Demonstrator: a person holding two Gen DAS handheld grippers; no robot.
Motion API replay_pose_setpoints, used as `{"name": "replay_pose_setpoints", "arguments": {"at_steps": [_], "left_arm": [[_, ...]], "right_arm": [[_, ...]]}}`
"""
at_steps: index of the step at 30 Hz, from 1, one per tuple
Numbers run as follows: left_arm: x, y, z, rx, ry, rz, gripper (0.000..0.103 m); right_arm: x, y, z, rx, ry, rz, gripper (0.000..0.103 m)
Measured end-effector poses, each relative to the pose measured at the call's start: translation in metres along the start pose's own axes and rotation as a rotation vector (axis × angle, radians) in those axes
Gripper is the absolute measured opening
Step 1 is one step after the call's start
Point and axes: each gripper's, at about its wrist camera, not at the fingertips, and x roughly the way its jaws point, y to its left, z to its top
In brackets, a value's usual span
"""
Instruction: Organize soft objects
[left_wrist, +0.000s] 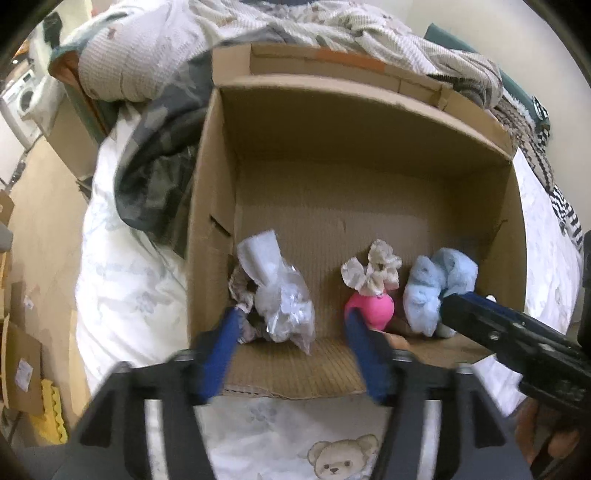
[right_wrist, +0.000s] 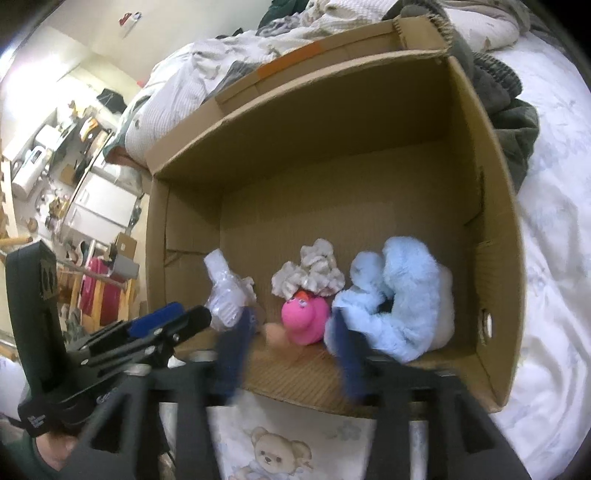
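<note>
An open cardboard box lies on the bed. Along its near side sit a clear plastic bag over a patterned scrunchie, a pink rubber duck, a floral scrunchie behind the duck, and a fluffy light-blue scrunchie. My left gripper is open at the near edge, around the plastic bag. My right gripper is open, its fingers either side of the duck, one finger touching the blue scrunchie.
The white bear-print bedsheet lies under the box. Rumpled blankets and dark clothes are piled behind and beside it. Cluttered shelves and furniture stand off the bed's left side.
</note>
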Motion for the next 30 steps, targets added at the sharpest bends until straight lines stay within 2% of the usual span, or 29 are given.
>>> {"name": "replay_pose_setpoints", "arguments": {"at_steps": [4, 7, 8, 14, 20, 21, 22, 24, 26, 28, 30], "left_arm": [[-0.008, -0.003, 0.000, 0.031, -0.029, -0.012, 0.064], [-0.020, -0.003, -0.001, 0.049, -0.071, 0.014, 0.064], [-0.026, -0.003, -0.001, 0.048, -0.092, 0.033, 0.064], [-0.075, 0.009, -0.003, 0.001, -0.248, 0.111, 0.064], [-0.106, 0.020, -0.011, -0.011, -0.277, 0.067, 0.065], [-0.111, 0.023, -0.014, -0.019, -0.280, 0.052, 0.068], [-0.114, 0.026, -0.017, -0.027, -0.281, 0.047, 0.078], [-0.123, 0.028, -0.025, -0.042, -0.289, 0.040, 0.091], [-0.130, 0.030, -0.034, -0.046, -0.310, 0.031, 0.091], [-0.134, 0.030, -0.043, -0.044, -0.315, 0.025, 0.097], [-0.135, 0.031, -0.050, -0.041, -0.320, 0.034, 0.098]], "right_arm": [[-0.012, -0.001, 0.003, 0.024, -0.051, -0.013, 0.077], [-0.024, 0.000, 0.004, 0.031, -0.111, -0.054, 0.093], [-0.029, 0.002, 0.004, 0.023, -0.135, -0.067, 0.102], [-0.065, 0.016, 0.005, -0.035, -0.243, -0.107, 0.103], [-0.100, 0.034, -0.004, -0.068, -0.312, -0.140, 0.103], [-0.104, 0.038, -0.006, -0.081, -0.318, -0.146, 0.103], [-0.108, 0.041, -0.010, -0.093, -0.325, -0.148, 0.103], [-0.114, 0.046, -0.017, -0.106, -0.335, -0.155, 0.103], [-0.120, 0.048, -0.024, -0.104, -0.350, -0.157, 0.103], [-0.124, 0.047, -0.033, -0.101, -0.363, -0.165, 0.103], [-0.125, 0.047, -0.040, -0.108, -0.374, -0.181, 0.103]]}}
